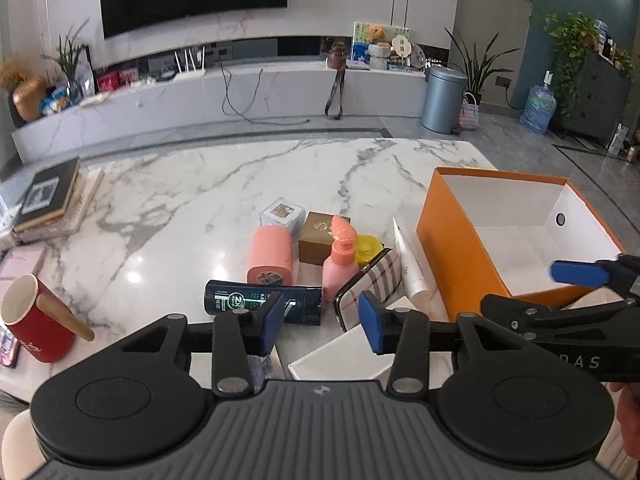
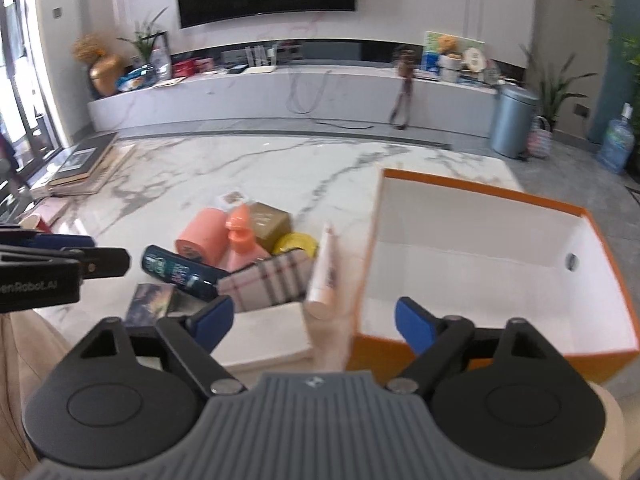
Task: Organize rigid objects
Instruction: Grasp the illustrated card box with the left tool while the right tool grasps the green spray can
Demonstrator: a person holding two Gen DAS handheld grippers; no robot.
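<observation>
Items are sitting clustered mid-table on the marble table [image 1: 200,184], just left of the orange box [image 1: 452,240]: dark tube [image 1: 248,300] lying flat up front, plaid case [image 1: 376,276] tilted beside it, pink pump bottle [image 1: 340,264] upright behind, pink cylinder [image 1: 272,256], brown box [image 1: 320,236], yellow lid thing [image 1: 370,246], clear cube [image 1: 282,212] at the back. White tube [image 2: 326,268] is leaning vs the box's left wall. The box is standing open w/ a white interior.

Your left gripper [image 1: 322,322] is hovering over the near edge of the pile, fingers [image 1: 372,326] sitting narrow-ish, nothing clamped; dark tube and plaid case are showing just past the tips, contact can't tell. Your right gripper [image 2: 314,320] is hanging wide apart, straddling the white tube's lower end and the box's near-left corner, pads not pressing on either. Right wrist view is blurry.

Red mug [image 1: 36,320] is sitting near-left, books [image 1: 52,200] stacked far-left.
</observation>
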